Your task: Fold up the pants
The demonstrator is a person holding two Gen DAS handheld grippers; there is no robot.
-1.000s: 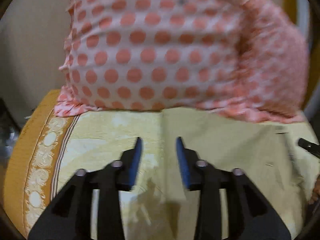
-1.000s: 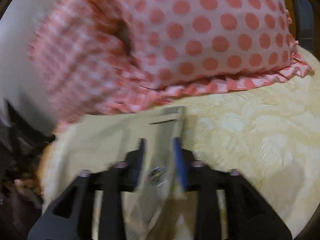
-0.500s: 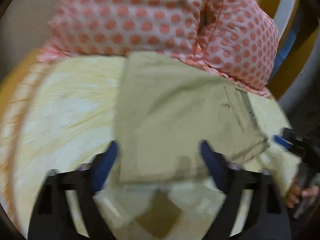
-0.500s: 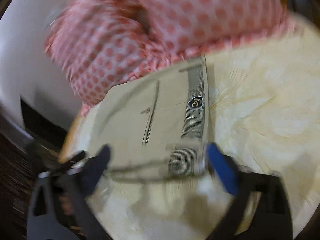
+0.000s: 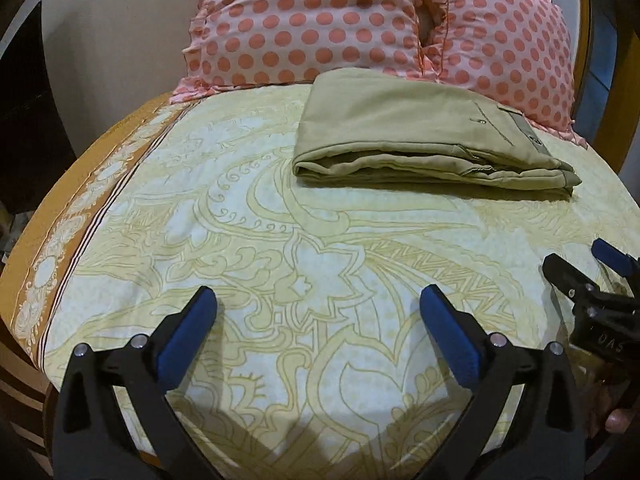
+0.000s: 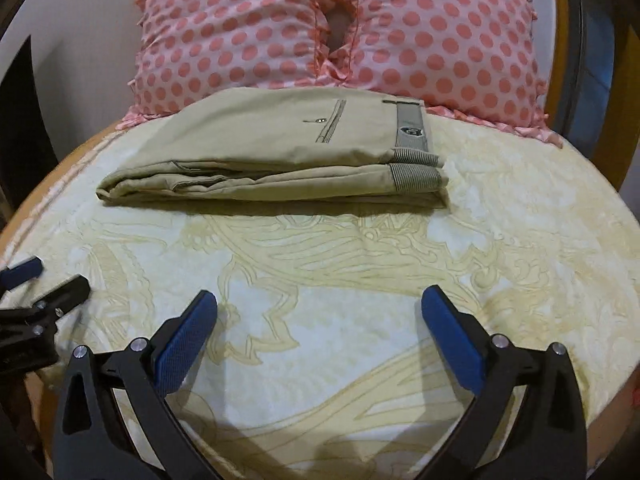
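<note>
The khaki pants [image 5: 404,136] lie folded in a flat stack on the bed, against the pillows. They also show in the right wrist view [image 6: 280,148], waistband with a striped lining and a dark badge at the right end. My left gripper [image 5: 318,312] is open and empty, well back from the pants over the bedsheet. My right gripper [image 6: 318,312] is open and empty, also well back. Each gripper shows at the edge of the other's view: the right one [image 5: 588,276], the left one [image 6: 44,284].
Two pink pillows with coral dots [image 5: 304,24] [image 6: 444,36] stand behind the pants. The yellow patterned bedsheet [image 5: 280,248] has an orange border [image 5: 76,208] at the left edge. A wooden headboard [image 6: 624,92] rises at the right.
Both grippers have opened, let go of the pants and pulled back away from the pillows. The pants now lie folded on the sheet.
</note>
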